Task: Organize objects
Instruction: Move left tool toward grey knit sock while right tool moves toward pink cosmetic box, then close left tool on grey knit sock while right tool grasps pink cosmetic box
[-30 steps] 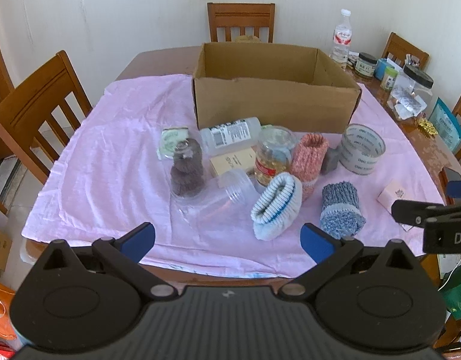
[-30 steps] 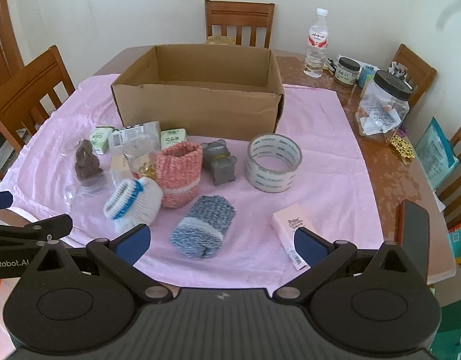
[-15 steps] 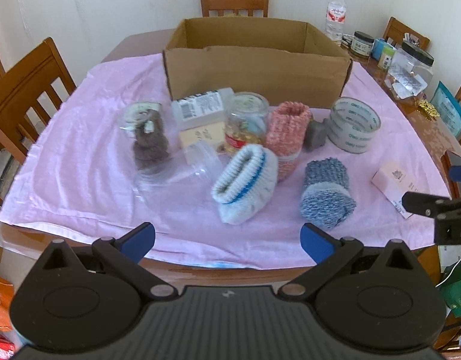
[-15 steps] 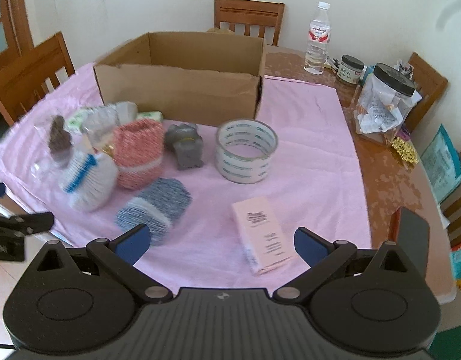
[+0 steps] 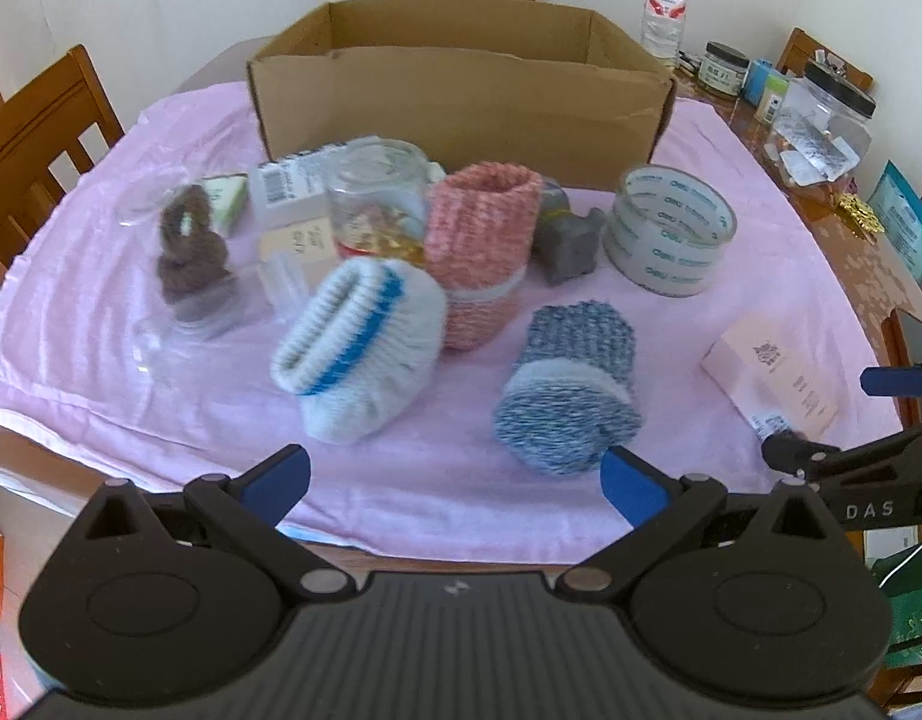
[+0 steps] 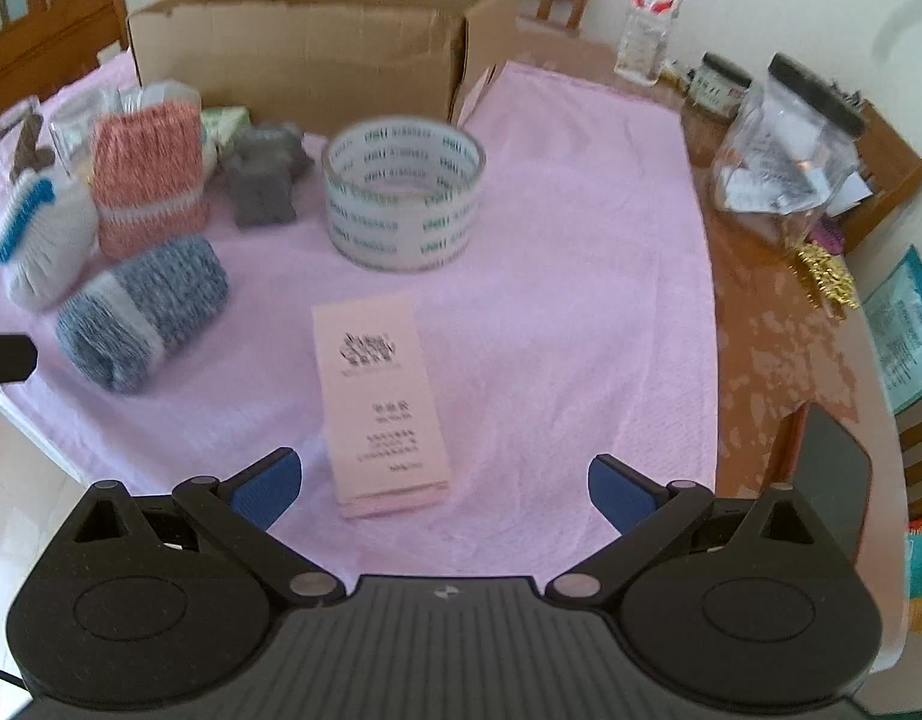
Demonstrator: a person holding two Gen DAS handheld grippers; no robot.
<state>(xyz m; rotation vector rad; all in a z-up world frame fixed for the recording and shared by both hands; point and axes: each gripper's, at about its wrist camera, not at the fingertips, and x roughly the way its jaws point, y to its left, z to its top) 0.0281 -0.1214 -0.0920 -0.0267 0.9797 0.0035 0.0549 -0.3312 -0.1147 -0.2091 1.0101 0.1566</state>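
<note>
An open cardboard box (image 5: 461,102) stands at the back of a pink cloth (image 5: 161,348). In front of it lie a white-blue sock roll (image 5: 359,348), a pink knit roll (image 5: 482,246), a blue-grey knit roll (image 5: 572,384), a tape roll (image 5: 668,234), a grey figurine (image 5: 566,234), a glass jar (image 5: 377,204) and a pink carton (image 6: 383,402). My left gripper (image 5: 455,480) is open and empty, just short of the sock rolls. My right gripper (image 6: 440,483) is open and empty, with the pink carton's near end between its fingers.
A clear pack with a brown figure (image 5: 188,246) and small boxes (image 5: 293,192) lie at the left. A water bottle (image 6: 650,12), jars (image 6: 785,144) and a gold trinket (image 6: 824,279) stand on the bare table at the right. Wooden chairs (image 5: 35,138) surround the table.
Both grippers moved forward and lower toward the table. The left closed in on the sock rolls; the right swung over the pink carton. Both stayed open.
</note>
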